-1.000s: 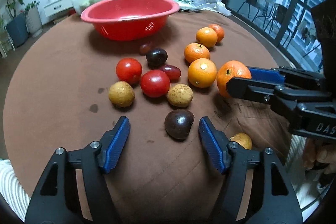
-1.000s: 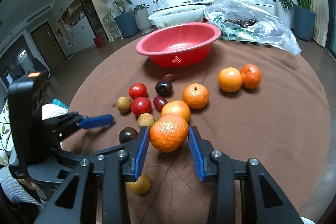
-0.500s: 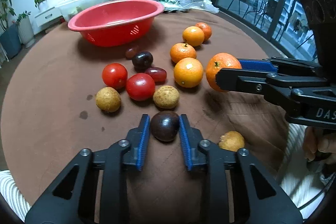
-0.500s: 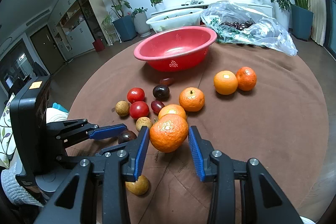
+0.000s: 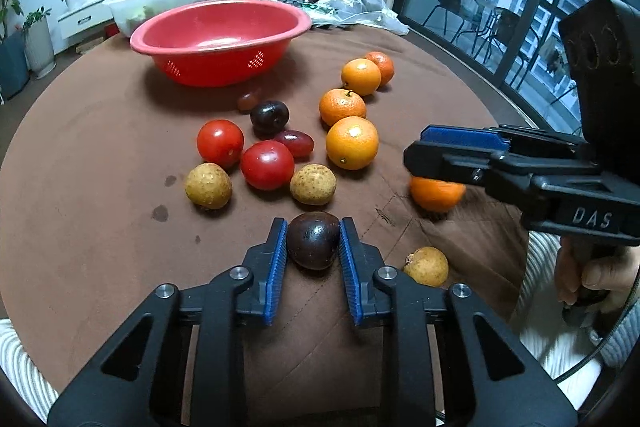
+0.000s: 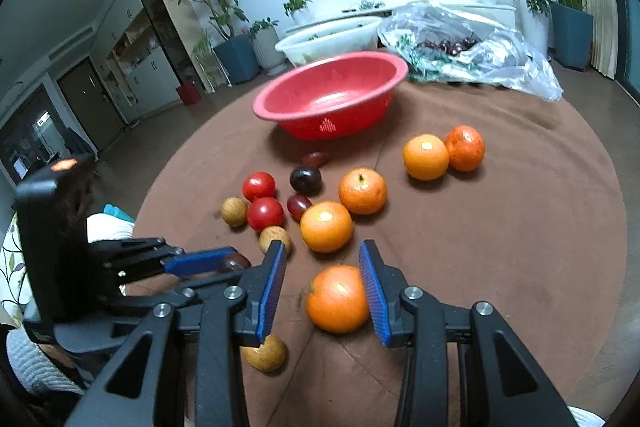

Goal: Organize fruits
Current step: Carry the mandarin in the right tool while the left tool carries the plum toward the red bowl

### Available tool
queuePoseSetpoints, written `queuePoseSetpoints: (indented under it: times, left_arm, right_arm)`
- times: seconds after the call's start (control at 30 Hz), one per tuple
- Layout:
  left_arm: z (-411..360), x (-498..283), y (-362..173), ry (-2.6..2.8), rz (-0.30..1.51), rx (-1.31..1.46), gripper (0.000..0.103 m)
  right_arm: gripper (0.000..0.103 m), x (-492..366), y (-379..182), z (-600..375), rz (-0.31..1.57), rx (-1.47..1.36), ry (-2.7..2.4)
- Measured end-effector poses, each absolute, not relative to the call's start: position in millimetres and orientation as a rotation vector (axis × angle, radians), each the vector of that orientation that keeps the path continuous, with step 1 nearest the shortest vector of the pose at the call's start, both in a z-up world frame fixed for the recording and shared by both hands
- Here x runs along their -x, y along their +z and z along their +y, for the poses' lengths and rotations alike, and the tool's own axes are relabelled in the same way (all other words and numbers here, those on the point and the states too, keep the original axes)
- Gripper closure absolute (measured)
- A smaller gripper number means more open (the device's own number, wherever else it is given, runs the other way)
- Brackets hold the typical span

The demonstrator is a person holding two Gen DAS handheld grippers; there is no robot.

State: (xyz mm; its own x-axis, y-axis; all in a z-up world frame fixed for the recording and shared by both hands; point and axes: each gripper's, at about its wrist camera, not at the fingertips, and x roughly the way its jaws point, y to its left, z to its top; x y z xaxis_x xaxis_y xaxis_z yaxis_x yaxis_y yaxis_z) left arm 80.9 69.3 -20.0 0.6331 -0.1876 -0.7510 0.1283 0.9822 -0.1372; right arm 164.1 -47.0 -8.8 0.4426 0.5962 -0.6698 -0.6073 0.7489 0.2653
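Observation:
My left gripper (image 5: 313, 241) is shut on a dark purple fruit (image 5: 313, 239) near the table's front edge. My right gripper (image 6: 323, 285) is open; an orange (image 6: 338, 298) lies on the brown cloth between its jaws, against the right pad, apart from the left. That orange shows under the right gripper in the left wrist view (image 5: 436, 194). An empty red basket (image 5: 220, 39) stands at the back. Oranges (image 5: 352, 143), tomatoes (image 5: 267, 165), a dark plum (image 5: 269, 114) and tan round fruits (image 5: 313, 184) lie scattered in the middle.
A clear plastic bag with cherries (image 6: 464, 55) and a white tub (image 6: 328, 39) stand behind the basket. One tan fruit (image 5: 426, 265) lies close to the front edge between the grippers. Potted plants and a TV line the far wall.
My left gripper closed on the dark purple fruit. My right gripper opened and the orange it held dropped onto the cloth between its jaws.

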Motion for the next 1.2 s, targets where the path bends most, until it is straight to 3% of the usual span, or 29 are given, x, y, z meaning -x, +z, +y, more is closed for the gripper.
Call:
queuePoseSetpoints:
  times: [0.37,0.5,0.8,0.97,1.03,1.2]
  left_arm:
    - [67.4,-78.2,-19.6,-0.186,0.857,0.057,0.079]
    - [67.8,-77.8,-19.7,-0.190,0.857,0.057,0.079]
    - [67.3,-77.4,-19.5,-0.197,0.850,0.053,0.079]
    - [68.5,-78.0,-18.6,-0.197,0.850,0.057,0.079]
    - [69.7,-77.9,-18.2,-0.198,0.849,0.062,0.079]
    - [71.6,-77.8,-16.0,-0.198,0.847,0.065,0.079]
  right_arm:
    - [0.057,-149.0,-7.6,-39.2,0.779,0.173,0.677]
    - [0.046,-147.1,-2.7,-45.4,0.768,0.184,0.635]
    - [0.046,-148.9,-13.5,-55.6,0.837,0.172,0.578]
    - [0.053,-150.0,-17.9,-54.6,0.856,0.177,0.573]
    - [0.061,-152.0,-18.0,-57.8,0.864,0.158,0.565]
    - [0.062,-156.8,-17.4,-64.2,0.891,0.108,0.583]
